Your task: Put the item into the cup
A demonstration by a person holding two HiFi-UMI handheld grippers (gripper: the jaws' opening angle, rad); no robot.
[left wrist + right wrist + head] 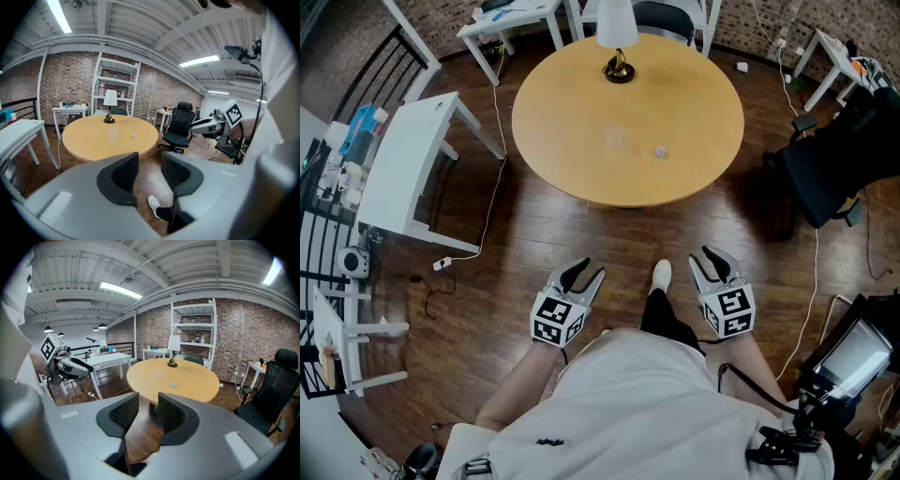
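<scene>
**Round table** (581,103): my reference for every position below. It stands well ahead of me, and I am stood back from its near edge.

**Table lamp** (617,37): at the table's far edge, well apart from the working area near the centre.

**Left gripper** (584,277) and **right gripper** (708,264): both are held low, short of the table's near edge and aimed toward it. Each has its jaws spread with nothing between them. I judge this a ready posture, both tools free for the pick.

**Cup** (614,139): clear and upright, near the table's centre. Its mouth faces up, so I judge it ready to receive.

**Item** (660,152): a small pale piece lying on the tabletop near the cup, to the right of it and not touching it. It is too small for me to identify. It is not in the cup, so I judge the task not yet begun.
</scene>
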